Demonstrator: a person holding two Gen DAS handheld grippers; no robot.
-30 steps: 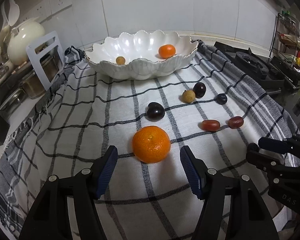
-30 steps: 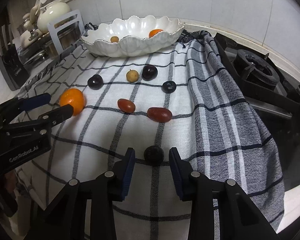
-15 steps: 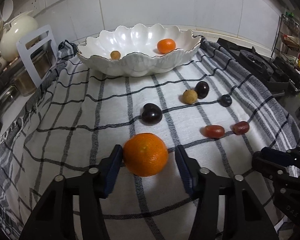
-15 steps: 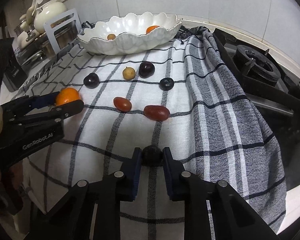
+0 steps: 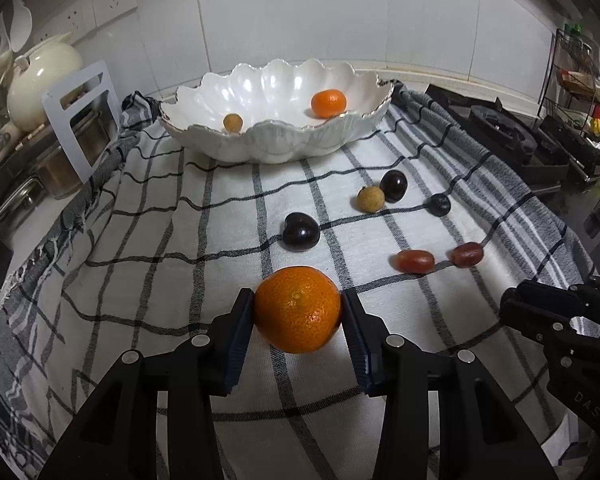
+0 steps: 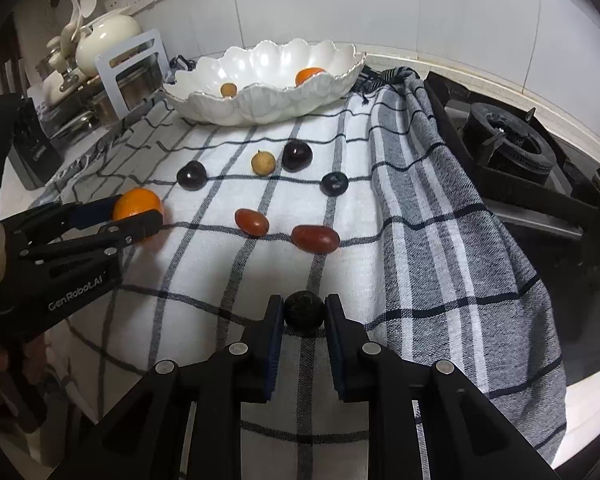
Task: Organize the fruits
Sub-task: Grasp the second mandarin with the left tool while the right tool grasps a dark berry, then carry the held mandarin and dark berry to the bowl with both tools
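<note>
Fruits (image 6: 252, 221) scattered on cloth (image 6: 420, 200); bowl (image 5: 276, 148) behind, stove (image 6: 508, 148) beside.

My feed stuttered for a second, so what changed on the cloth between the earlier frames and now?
Both grippers closed on fruit. The left gripper, whose jaws have just been closing, now clamps the big orange. The right gripper moved forward and shut on the small dark fruit. Neither is lifted off the cloth. The bowl, its two fruits and the six loose ones stayed put.

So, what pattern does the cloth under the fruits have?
The cloth is white with dark checked lines and grey striped borders, clearest in the right wrist view.
</note>
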